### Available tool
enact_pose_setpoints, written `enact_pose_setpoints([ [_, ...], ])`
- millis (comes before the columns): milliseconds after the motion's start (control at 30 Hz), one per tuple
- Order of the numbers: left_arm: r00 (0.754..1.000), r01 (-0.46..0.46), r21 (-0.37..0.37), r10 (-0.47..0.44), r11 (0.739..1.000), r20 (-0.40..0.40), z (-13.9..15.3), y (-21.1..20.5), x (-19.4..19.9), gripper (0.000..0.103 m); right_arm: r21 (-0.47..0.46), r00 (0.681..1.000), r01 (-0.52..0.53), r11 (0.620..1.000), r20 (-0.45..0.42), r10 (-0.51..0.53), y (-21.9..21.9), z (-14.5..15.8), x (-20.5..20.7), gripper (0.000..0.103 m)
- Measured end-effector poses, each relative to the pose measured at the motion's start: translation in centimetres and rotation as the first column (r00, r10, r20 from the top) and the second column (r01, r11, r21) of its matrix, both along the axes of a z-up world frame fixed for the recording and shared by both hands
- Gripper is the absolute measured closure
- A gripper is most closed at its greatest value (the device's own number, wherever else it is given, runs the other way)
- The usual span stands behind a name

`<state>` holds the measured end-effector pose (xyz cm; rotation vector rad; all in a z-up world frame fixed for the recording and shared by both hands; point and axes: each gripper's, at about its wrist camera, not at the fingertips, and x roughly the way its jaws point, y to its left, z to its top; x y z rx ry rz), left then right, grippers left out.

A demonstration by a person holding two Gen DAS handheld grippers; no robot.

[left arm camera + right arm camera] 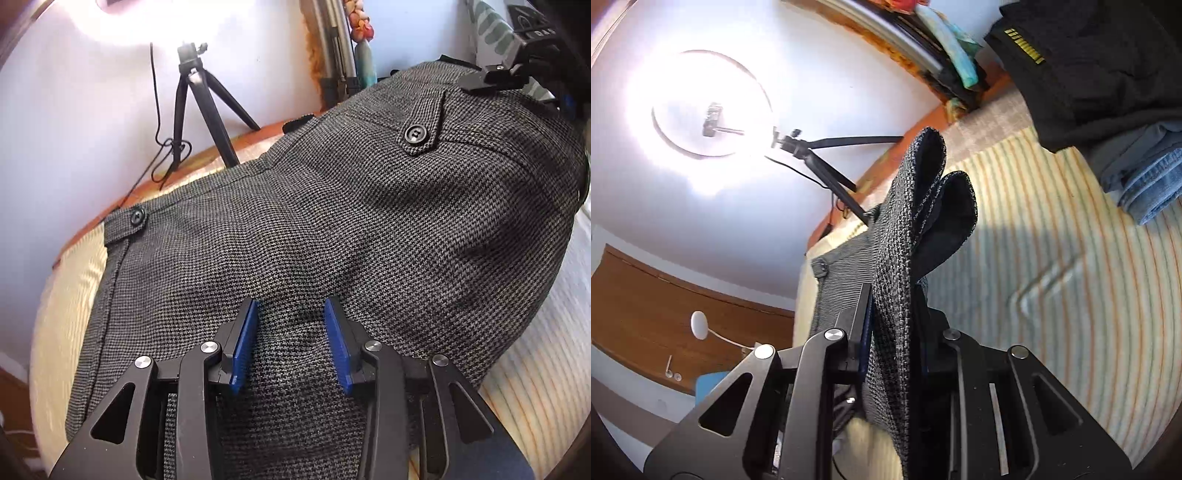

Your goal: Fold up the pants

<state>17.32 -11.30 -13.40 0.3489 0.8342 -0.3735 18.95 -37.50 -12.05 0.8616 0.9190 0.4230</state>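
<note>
Pants: dark grey houndstooth weave, spread across a striped cover on what looks like a bed. We see a flap with a black button on the seat and a second button on a tab at the left edge. The cloth bulges up in the middle.

Left claw: low over the pants, fingers pointing along the fabric. Its blue pads stand apart with a raised ridge of cloth lying between them; neither pad visibly presses the cloth, so we read it as spread, not gripping.

Right claw: tilted up and away from the bed, clamped narrow on a fold of the pants. The cloth rises from between the fingers and flops over in two rounded lobes. In the left wrist view this claw shows at the far upper edge of the pants, partly cut off by the frame.

Hard to read: the right pads are almost fully buried in cloth. The pant legs lie out of both views.

Beyond: a small black tripod with a trailing cable stands by the white wall, carrying a glaring ring light. Folded clothes, black above blue, sit on the cover at upper right in the right wrist view.
</note>
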Motion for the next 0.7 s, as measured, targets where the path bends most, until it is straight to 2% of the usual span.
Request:
enact_pose_setpoints([
  [100,1.000,-0.030,-0.042,0.029,0.999,-0.008,1.8,1.5,-0.2,0.067,0.019,1.000,-0.002,1.000,0.013,0.001,1.0,1.0,-0.4,0.083],
  [300,0.990,-0.142,-0.141,0.142,0.980,-0.006,6.4,7.6,-1.9,0.065,-0.028,0.999,-0.018,0.999,0.040,0.019,4.7,3.6,-0.1,0.083],
  [467,0.963,-0.265,-0.197,0.268,0.944,-0.013,6.8,12.7,-1.6,0.064,-0.127,0.997,-0.045,0.991,0.063,0.054,9.3,5.7,0.5,0.083],
  [700,0.941,-0.332,-0.234,0.338,0.914,-0.017,7.1,16.9,-1.5,0.064,-0.301,0.992,-0.085,0.950,0.060,0.107,16.2,7.4,1.6,0.083],
])
